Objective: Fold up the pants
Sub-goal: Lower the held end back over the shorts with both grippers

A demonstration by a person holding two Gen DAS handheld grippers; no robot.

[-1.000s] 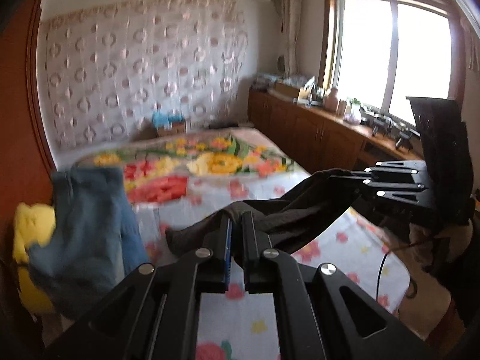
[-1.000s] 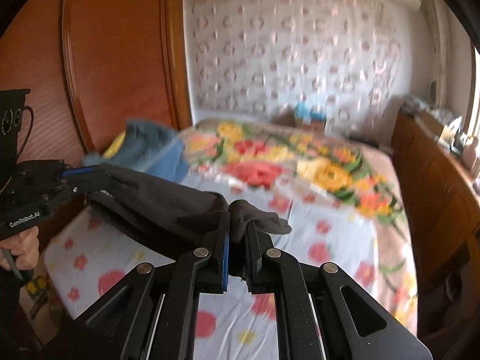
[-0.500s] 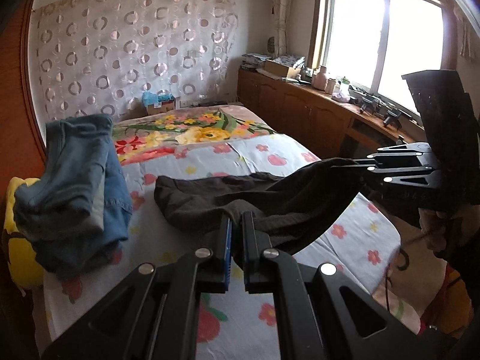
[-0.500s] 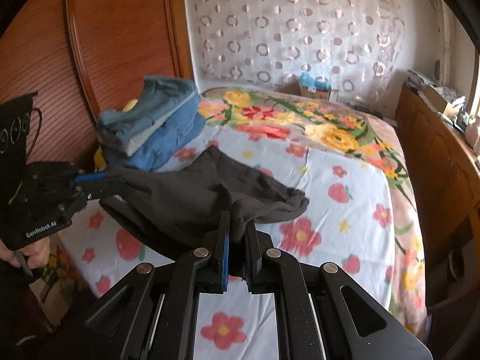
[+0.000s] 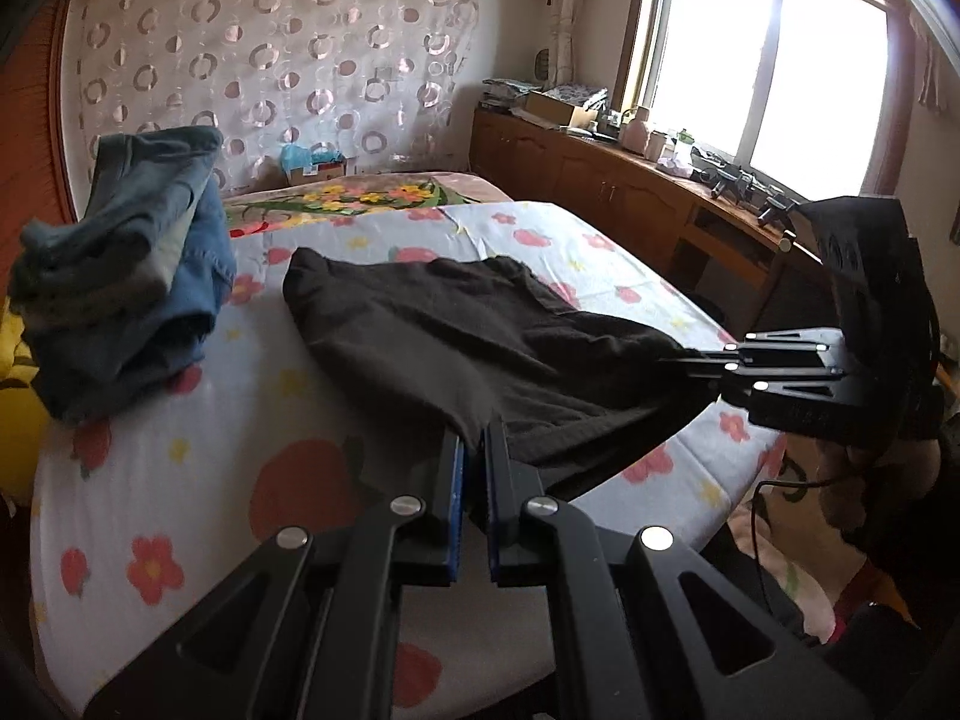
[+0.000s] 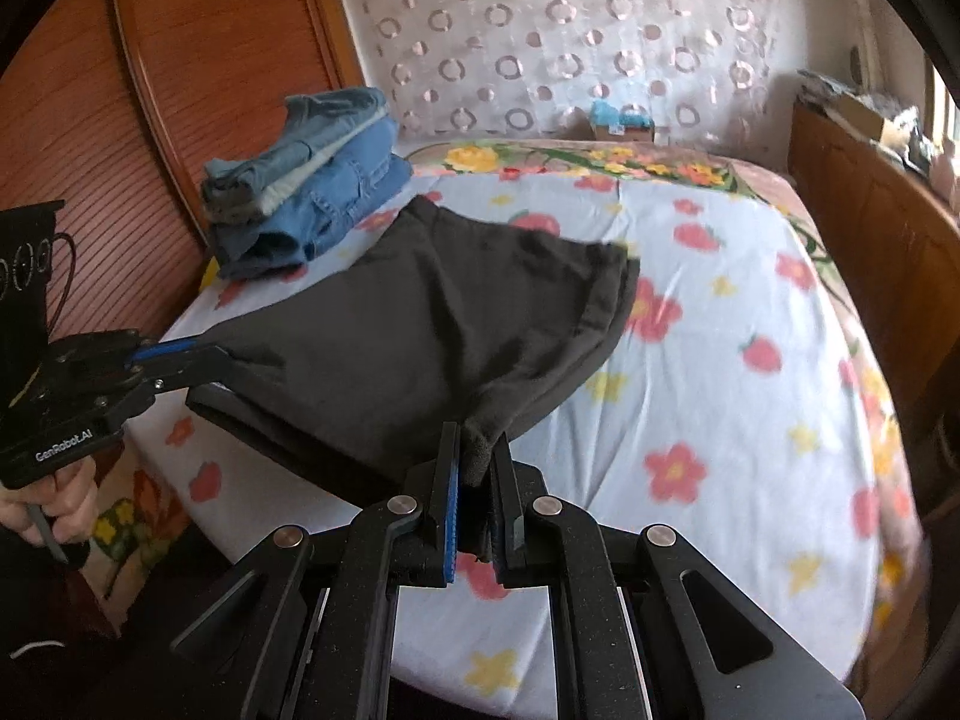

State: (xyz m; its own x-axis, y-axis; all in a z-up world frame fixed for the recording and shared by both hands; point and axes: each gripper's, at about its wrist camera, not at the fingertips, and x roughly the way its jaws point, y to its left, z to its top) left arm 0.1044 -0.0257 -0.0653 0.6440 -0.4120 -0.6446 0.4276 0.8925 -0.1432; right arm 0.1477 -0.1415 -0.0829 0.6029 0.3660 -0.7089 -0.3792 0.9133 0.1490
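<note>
Two black two-finger grippers both clamped on one dark charcoal-grey knit pants (image 5: 456, 336): left gripper (image 5: 471, 450) jaws closed on a bunched near corner of the fabric, blue pads pressed either side of it; right gripper (image 6: 477, 456) jaws likewise closed on a wad of cloth at the other near corner. In the left wrist view the right gripper (image 5: 690, 360) comes in from the right edge, jaws pinched flat on the hem. In the right wrist view the left gripper (image 6: 204, 354) comes in from the left, held by a bare hand (image 6: 54, 504) at the handle. Near edge of the pants is lifted and stretched between the two grippers; far part lies on the floral-print white bed sheet (image 6: 720, 408), far edge spread flat. Beyond it, left side, a stack of folded blue denim jeans (image 6: 312, 192) on the bed, near but apart from the pants. Behind that stack, ribbed reddish wooden headboard (image 6: 198, 60). Far end of bed: small cardboard box with blue plastic (image 6: 621, 120) against a sheer curtain with ring pattern (image 6: 540, 30). Wooden cabinet run (image 5: 600, 192) under the bright window (image 5: 768, 66), cluttered top.
</note>
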